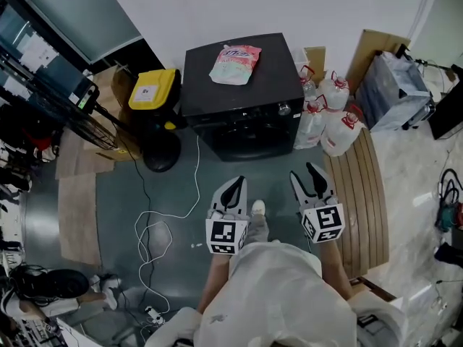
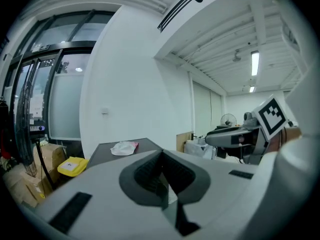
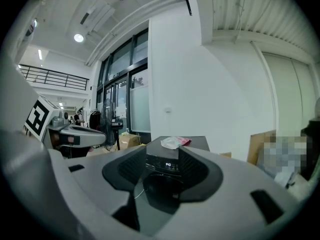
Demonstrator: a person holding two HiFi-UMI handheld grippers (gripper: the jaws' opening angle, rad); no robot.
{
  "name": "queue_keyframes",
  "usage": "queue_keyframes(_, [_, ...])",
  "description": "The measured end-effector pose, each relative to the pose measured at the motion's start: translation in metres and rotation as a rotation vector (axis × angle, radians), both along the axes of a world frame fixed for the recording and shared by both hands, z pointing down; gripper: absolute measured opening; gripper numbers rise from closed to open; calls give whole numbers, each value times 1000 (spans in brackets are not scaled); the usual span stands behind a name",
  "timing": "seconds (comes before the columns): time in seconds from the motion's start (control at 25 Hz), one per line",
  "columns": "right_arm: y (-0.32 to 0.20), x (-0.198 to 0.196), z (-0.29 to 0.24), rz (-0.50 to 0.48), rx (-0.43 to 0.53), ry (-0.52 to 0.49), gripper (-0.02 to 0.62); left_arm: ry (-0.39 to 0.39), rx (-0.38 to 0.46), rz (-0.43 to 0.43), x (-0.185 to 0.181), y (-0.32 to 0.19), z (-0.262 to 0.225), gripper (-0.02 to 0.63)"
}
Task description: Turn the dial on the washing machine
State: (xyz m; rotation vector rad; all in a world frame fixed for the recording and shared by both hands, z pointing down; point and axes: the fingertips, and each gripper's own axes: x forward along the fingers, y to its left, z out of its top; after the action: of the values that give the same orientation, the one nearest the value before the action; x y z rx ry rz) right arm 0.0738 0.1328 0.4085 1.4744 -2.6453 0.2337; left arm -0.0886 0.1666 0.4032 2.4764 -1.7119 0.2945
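A black washing machine [image 1: 242,96] stands against the far wall with a pink and white pouch [image 1: 234,63] on its top. Its small silver dial [image 1: 285,109] sits at the right end of the front panel. Both grippers hang side by side in front of it, well short of the machine. My left gripper [image 1: 236,182] is shut with nothing in it, its tips [image 2: 161,152] meeting. My right gripper [image 1: 311,170] is shut and empty too. Over the right gripper's jaws I see the washing machine [image 3: 165,161] and the pouch [image 3: 175,142] ahead.
A yellow box [image 1: 153,88] and a fan's black base [image 1: 160,152] stand left of the machine. A white cable [image 1: 155,230] trails over the grey floor. Several white jugs [image 1: 334,118] crowd the machine's right side. A slatted wooden bench [image 1: 362,201] runs along the right.
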Motion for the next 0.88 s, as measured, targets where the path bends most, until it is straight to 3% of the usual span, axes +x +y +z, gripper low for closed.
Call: queue_keyframes(0.88, [-138, -59, 33, 139, -85, 88, 207, 59, -42, 149, -58, -158, 29, 12])
